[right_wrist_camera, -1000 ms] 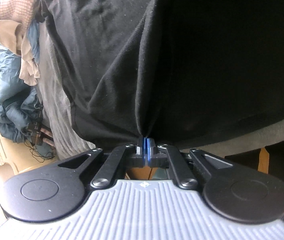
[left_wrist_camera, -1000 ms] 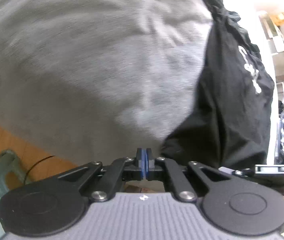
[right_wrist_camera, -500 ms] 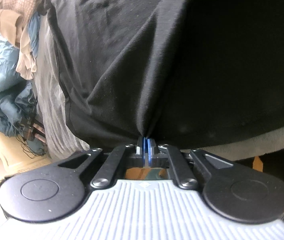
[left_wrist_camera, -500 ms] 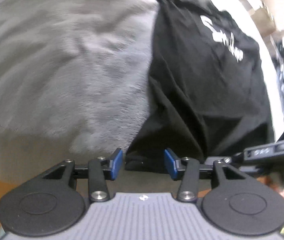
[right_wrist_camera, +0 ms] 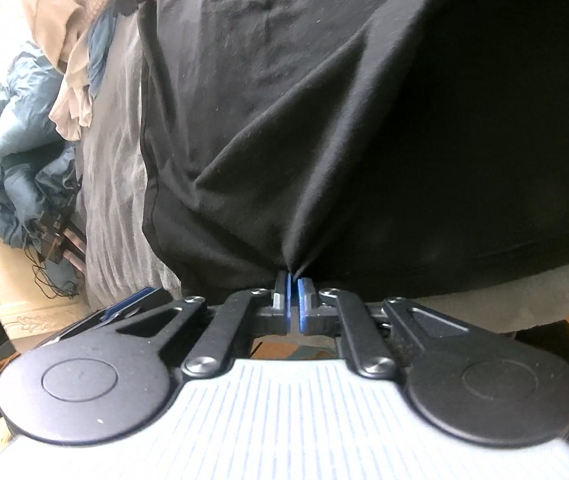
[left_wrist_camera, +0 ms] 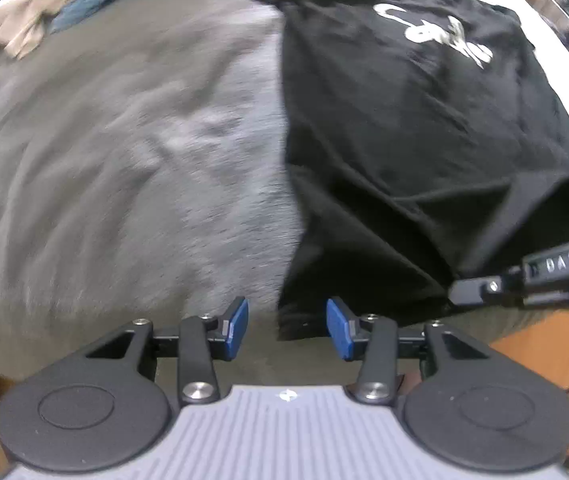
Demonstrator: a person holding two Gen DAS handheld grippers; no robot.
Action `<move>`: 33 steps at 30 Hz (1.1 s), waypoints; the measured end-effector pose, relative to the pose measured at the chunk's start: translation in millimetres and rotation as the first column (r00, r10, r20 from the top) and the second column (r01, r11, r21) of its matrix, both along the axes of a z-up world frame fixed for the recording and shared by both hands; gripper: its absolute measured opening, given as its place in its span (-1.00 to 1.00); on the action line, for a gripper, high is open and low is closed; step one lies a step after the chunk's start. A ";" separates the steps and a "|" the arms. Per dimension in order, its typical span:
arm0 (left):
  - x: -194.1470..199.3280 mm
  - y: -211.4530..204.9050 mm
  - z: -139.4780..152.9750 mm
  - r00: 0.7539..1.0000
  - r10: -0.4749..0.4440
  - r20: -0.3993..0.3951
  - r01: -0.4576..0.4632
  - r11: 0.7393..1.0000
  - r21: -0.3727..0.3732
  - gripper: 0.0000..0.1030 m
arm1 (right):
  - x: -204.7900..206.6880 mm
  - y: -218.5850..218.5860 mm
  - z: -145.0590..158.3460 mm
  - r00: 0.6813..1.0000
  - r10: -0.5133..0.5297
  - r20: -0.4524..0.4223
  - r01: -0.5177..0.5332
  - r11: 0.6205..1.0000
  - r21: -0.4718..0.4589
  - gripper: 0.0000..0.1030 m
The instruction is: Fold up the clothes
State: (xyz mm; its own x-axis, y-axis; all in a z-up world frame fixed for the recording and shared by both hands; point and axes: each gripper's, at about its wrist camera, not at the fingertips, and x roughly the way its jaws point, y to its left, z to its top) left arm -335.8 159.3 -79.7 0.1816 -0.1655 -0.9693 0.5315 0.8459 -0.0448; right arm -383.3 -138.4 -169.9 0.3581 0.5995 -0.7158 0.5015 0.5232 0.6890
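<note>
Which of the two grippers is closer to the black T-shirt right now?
Right. The right gripper is pinching the black T-shirt; the left gripper hangs open above its hem, touching nothing.

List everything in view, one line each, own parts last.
black T-shirt: one, black with white print, spread on the right part of the grey blanket, hem pinched.
grey blanket: one, grey, under the shirt.
beige garment: one, beige, far left edge of the blanket.
blue cloth: one, blue, beside the beige garment.
blue jacket: one, blue, piled left of the blanket.
left claw: one, black with blue pads, open over the shirt's near hem.
right claw: one, same build, shut on the shirt's hem.
</note>
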 end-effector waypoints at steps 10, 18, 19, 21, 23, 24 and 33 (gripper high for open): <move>-3.1 -28.5 -24.8 1.000 -0.019 -0.009 0.019 0.999 0.046 -0.28 | 2.4 -0.5 1.6 1.000 0.017 0.003 -0.017 1.000 0.015 -0.92; 6.5 -27.5 -29.9 0.998 0.056 -0.023 -0.056 0.998 0.006 -0.87 | 7.4 5.9 3.6 0.999 0.032 0.004 -0.032 0.999 0.009 -0.92; 7.5 -24.7 -26.9 0.997 0.072 -0.037 -0.073 0.997 -0.010 -0.91 | 8.1 8.1 4.4 1.000 0.030 0.005 -0.031 0.999 0.010 -0.92; 10.8 -13.2 -17.9 0.986 0.130 -0.107 -0.139 0.987 -0.081 -0.92 | 8.3 8.8 6.5 1.000 0.030 0.008 -0.030 0.999 0.011 -0.92; 14.5 3.7 -6.8 0.956 0.204 -0.209 -0.241 0.956 -0.169 -0.93 | 8.1 6.2 11.4 0.999 0.033 0.018 -0.033 0.999 0.013 -0.92; 15.2 13.8 -2.1 0.933 0.241 -0.267 -0.302 0.928 -0.216 -0.93 | 7.0 3.1 14.8 0.999 0.035 0.026 -0.036 0.999 0.015 -0.92; 24.5 86.5 -30.9 0.729 0.428 -0.534 -0.639 0.706 -0.306 -0.95 | 4.5 -5.1 34.6 0.996 0.072 0.059 -0.074 0.997 0.030 -0.92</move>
State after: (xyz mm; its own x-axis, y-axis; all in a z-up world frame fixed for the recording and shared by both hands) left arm -311.2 245.7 -110.6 -0.0010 -0.5860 -0.8103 -0.1638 0.7994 -0.5780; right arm -378.8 -143.5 -135.3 0.3525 0.6483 -0.6749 0.4213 0.5340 0.7330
